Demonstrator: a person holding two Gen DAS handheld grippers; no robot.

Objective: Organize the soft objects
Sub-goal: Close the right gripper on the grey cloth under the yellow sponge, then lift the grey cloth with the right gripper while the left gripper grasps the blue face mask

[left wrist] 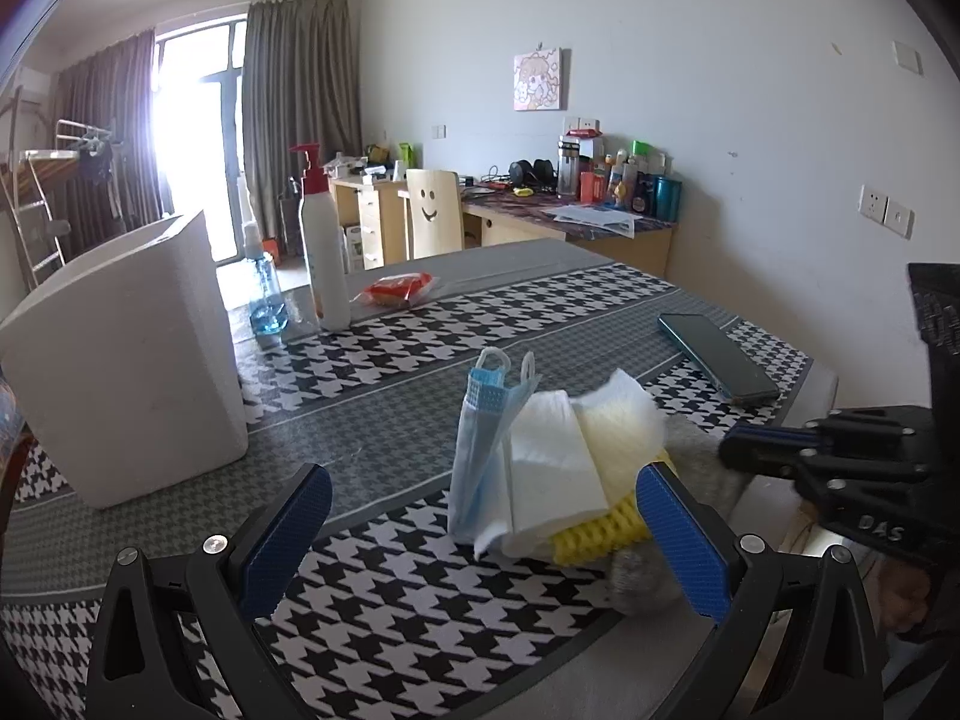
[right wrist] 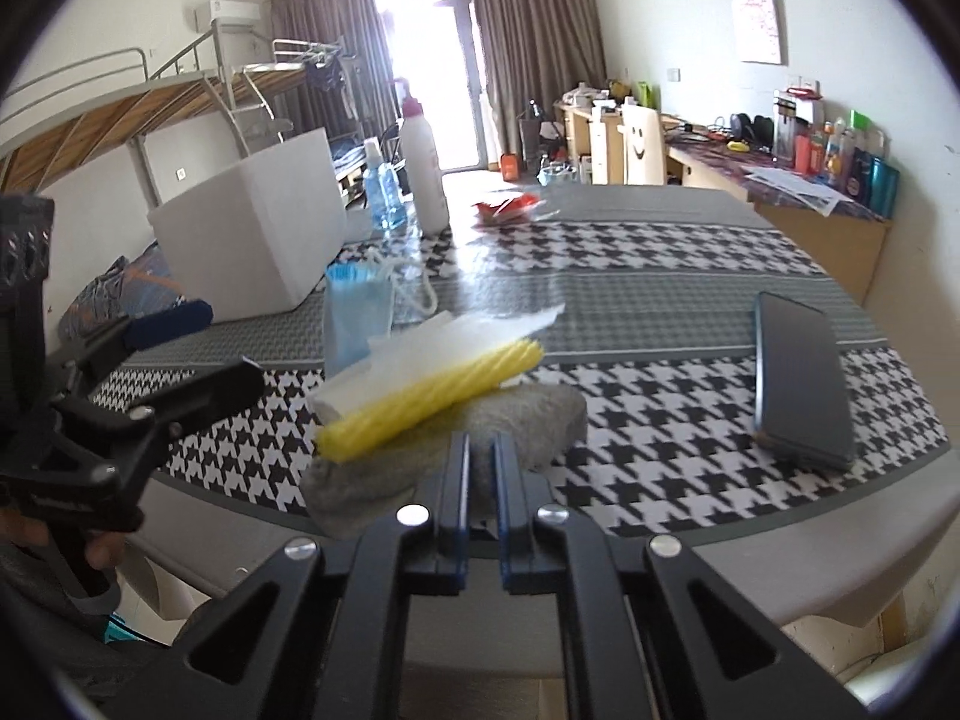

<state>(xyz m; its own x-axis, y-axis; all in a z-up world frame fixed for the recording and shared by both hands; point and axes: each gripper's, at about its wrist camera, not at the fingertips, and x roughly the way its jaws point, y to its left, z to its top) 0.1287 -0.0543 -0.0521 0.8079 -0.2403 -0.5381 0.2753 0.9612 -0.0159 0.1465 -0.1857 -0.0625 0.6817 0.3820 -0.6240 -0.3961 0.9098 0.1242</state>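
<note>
A small stack of soft things lies near the table's front edge. From the top down it holds a blue face mask (left wrist: 480,438) (right wrist: 360,312), a folded white tissue (left wrist: 558,468) (right wrist: 456,336), a yellow ribbed cloth (left wrist: 594,534) (right wrist: 432,390) and a grey fuzzy cloth (left wrist: 642,588) (right wrist: 528,420). My right gripper (right wrist: 480,456) (left wrist: 735,450) is shut on the near edge of the grey cloth. My left gripper (left wrist: 486,540) (right wrist: 198,354) is open. In the left wrist view the stack sits just ahead of its right finger.
A white box (left wrist: 132,360) (right wrist: 252,228) stands at the left on the houndstooth tablecloth (left wrist: 420,396). Behind it are a lotion pump bottle (left wrist: 321,240), a blue spray bottle (left wrist: 264,294) and a red packet (left wrist: 399,291). A dark phone (left wrist: 714,360) (right wrist: 798,378) lies to the right.
</note>
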